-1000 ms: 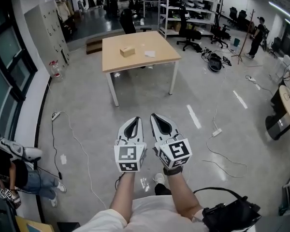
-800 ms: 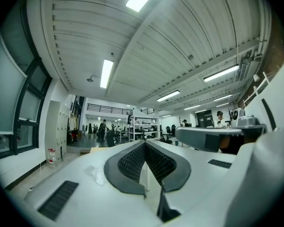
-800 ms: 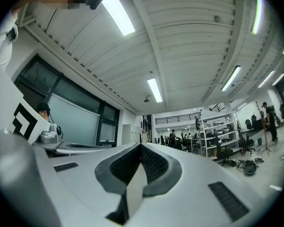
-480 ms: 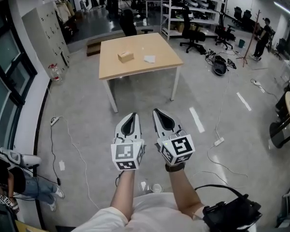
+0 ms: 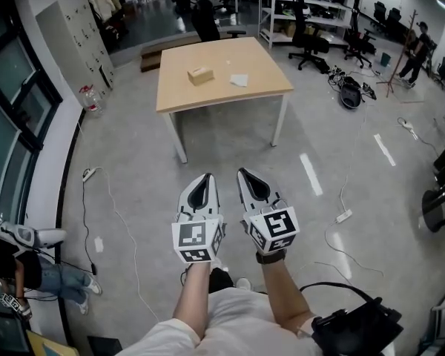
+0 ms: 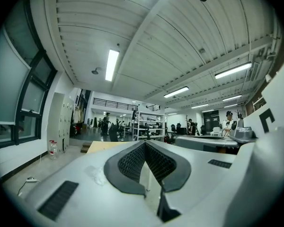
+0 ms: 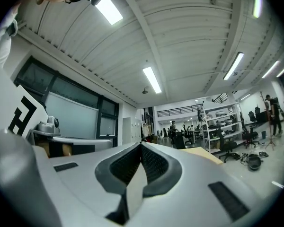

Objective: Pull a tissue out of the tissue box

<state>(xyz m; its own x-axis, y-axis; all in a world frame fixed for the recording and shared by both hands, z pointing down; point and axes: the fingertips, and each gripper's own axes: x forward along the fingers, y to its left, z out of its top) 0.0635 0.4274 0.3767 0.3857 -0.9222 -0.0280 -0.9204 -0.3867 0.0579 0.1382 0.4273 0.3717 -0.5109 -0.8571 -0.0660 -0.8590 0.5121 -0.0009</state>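
Head view shows the tissue box (image 5: 200,75) on the wooden table (image 5: 230,99), left of the middle and about halfway between the near and far edges. A white sheet (image 5: 239,80) lies flat a little to its right, apart from it; it is too small to tell whether it is a tissue. The left gripper (image 5: 205,179) and the right gripper (image 5: 247,175) are held side by side over the floor (image 5: 133,169), both pointing level toward the table and well short of its near edge. Each is clenched on nothing. In the left gripper view the jaws meet at their tips with only the room beyond them, and the right gripper view shows the same, with no tissue or box between them. The step in hand looks like the approach: no pull has begun and the box appears untouched. The next move likely calls for closing the gap to the near edge and reaching over the left half of the top. One gripper would then have to open before it comes down on the tissue at the box's opening, which cannot be made out from here. The box looks light, so the other gripper may need to steady it, or the box could lift along with the tissue as it is drawn out.
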